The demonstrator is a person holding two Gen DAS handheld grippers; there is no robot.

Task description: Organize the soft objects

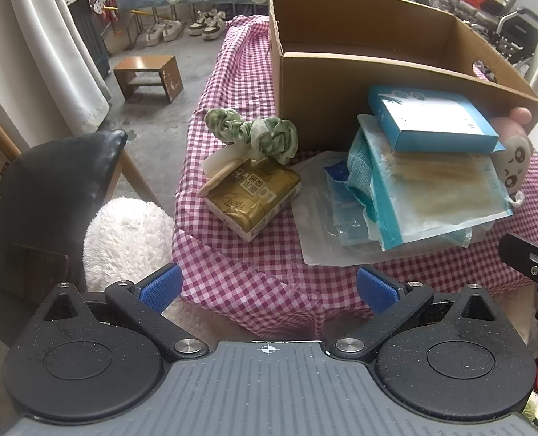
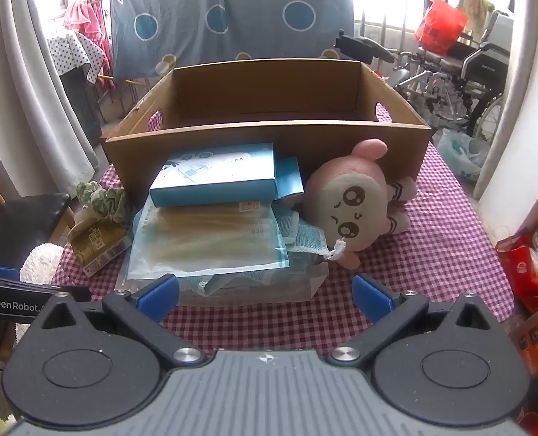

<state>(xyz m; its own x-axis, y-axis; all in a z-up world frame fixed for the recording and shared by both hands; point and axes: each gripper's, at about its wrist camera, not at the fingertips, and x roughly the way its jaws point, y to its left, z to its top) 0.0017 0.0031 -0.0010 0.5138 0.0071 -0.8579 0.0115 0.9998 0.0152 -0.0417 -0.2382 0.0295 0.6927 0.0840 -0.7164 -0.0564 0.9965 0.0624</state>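
While both gape, left tool (image 1: 267, 287), right tool (image 2: 265, 292), plush doll (image 2: 356, 210)

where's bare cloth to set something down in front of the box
Bare checked tablecloth lies right of the plush doll, and a strip runs nearest the grippers. Crowded: packet stack, gold tissue pack and green scrunchie fill the cardboard box front.

In the left wrist view the pink plush doll (image 1: 515, 160) is mostly hidden behind the blue carton (image 1: 432, 120) and the stack of flat packets (image 1: 432, 196), only its face and one ear showing at the right. The floor of the cardboard box (image 2: 269, 138) is hidden by its near wall in both views, so what lies inside cannot be told. The print on the gold tissue pack (image 1: 256, 196) is too small to read, and the green scrunchie (image 2: 103, 198) is half hidden at the box's left corner in the right wrist view
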